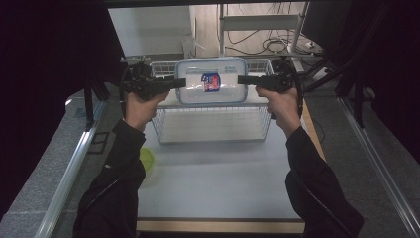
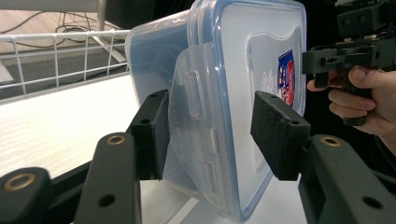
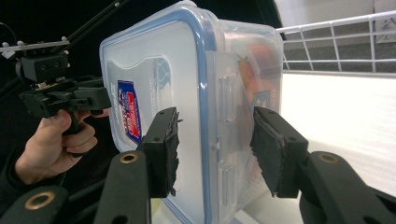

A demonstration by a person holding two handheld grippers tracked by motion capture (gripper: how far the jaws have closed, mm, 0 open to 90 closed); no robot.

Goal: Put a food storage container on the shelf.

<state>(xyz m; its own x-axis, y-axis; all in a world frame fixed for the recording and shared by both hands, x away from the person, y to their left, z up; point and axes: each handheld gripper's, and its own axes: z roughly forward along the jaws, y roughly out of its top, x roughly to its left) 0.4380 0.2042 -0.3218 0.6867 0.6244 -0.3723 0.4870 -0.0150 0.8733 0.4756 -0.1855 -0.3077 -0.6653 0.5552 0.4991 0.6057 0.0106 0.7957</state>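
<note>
The box [image 1: 212, 81] is a clear plastic food container with a blue-rimmed lid and a red-and-blue sticker [image 1: 210, 82] at the lid's centre. It hangs above the far half of the wire basket [image 1: 213, 133], its lid turned toward the high camera, at about 12 o'clock from the table's middle. The left gripper [image 1: 181, 83] clamps its 9 o'clock end, the right gripper [image 1: 241, 80] its 3 o'clock end; each pair of jaws is closed on a side of the box, about half spread by its thickness.

In the left gripper view the box [image 2: 219, 102] stands edge-on, and the folded lid latch [image 2: 194, 121] shows between the pads [image 2: 278, 135], one pad on the lid face, one on the body. At 3 o'clock there, the other hand [image 2: 362, 100] holds the right gripper's body. The basket's wire [image 2: 56, 56] runs at 10 o'clock.

The right gripper view gives the opposite end of the box [image 3: 196, 112]: an orange-red something shows dimly through the wall at 1 o'clock, too blurred to name, which the high view hides behind the lid. The left hand [image 3: 51, 149] sits at 9 o'clock.

The high view alone gives the white table [image 1: 218, 188] and a yellow-green thing [image 1: 146, 159] at 8 o'clock by the left sleeve.
</note>
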